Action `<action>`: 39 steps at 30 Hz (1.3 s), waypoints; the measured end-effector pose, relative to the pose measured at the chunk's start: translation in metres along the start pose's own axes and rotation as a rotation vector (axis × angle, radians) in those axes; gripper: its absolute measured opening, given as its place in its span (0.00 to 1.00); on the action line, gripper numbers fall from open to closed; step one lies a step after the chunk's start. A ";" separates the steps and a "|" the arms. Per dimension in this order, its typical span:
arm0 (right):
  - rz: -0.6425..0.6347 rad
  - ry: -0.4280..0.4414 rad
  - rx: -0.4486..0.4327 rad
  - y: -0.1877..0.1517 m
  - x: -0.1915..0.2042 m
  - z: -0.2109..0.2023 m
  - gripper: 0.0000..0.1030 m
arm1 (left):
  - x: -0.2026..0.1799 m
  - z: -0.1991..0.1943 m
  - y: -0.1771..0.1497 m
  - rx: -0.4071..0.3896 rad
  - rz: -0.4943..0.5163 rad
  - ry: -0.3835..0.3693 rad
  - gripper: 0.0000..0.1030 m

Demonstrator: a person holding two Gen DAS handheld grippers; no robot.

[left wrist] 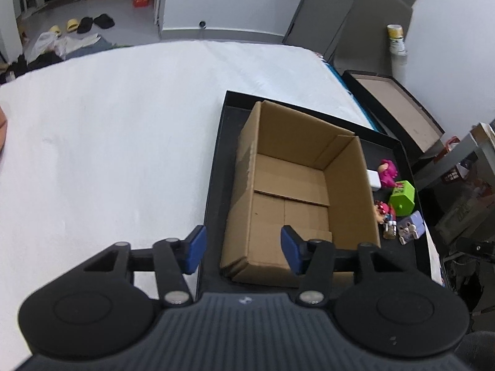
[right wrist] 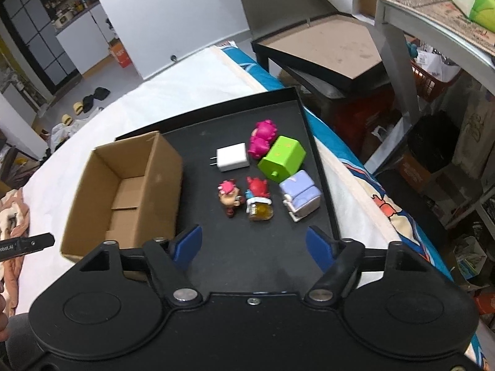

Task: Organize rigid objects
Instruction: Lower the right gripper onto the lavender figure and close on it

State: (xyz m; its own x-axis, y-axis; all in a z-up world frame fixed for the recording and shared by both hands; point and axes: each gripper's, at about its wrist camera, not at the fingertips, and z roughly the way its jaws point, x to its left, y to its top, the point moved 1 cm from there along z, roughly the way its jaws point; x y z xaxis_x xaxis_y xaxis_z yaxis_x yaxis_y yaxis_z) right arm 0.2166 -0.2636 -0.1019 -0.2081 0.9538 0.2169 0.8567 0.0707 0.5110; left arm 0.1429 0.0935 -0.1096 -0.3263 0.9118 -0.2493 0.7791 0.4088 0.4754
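Observation:
An empty cardboard box (left wrist: 294, 185) stands open on the left part of a black tray (left wrist: 216, 167). My left gripper (left wrist: 243, 247) hovers above the box's near left corner, open, with nothing between its blue pads. In the right wrist view the box (right wrist: 123, 185) sits left of several toys on the tray (right wrist: 247, 262): a white charger (right wrist: 232, 156), a magenta figure (right wrist: 262, 137), a green cube (right wrist: 282, 158), a lilac toy (right wrist: 299, 195), a pink-haired doll (right wrist: 229, 196) and a red-haired figure (right wrist: 258, 199). My right gripper (right wrist: 253, 244) is open above the tray, short of the toys.
The tray lies on a white bed (left wrist: 108, 139), close to its right edge. Beyond that edge are a black-framed board (right wrist: 324, 46), a metal shelf (right wrist: 396, 31) and cluttered storage. Part of the left tool (right wrist: 24, 244) shows at the far left.

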 end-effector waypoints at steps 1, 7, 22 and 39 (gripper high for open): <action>-0.001 -0.007 0.006 0.002 -0.002 0.004 0.68 | 0.000 0.003 0.001 0.004 -0.004 0.000 0.49; -0.012 -0.043 0.037 0.018 -0.017 0.030 0.62 | 0.002 0.023 0.004 0.030 -0.031 -0.005 0.41; -0.123 -0.110 0.176 0.037 -0.024 0.103 0.61 | 0.008 0.051 0.008 0.086 -0.079 0.005 0.23; -0.253 -0.169 0.208 0.025 -0.020 0.137 0.42 | 0.010 0.053 0.000 0.044 -0.067 -0.021 0.15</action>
State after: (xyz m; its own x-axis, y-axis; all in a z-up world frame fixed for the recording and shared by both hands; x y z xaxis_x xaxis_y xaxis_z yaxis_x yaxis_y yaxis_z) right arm 0.3071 -0.2411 -0.2074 -0.3594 0.9321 -0.0444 0.8694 0.3518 0.3470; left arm 0.1683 0.1003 -0.1568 -0.3672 0.8813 -0.2974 0.7789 0.4661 0.4196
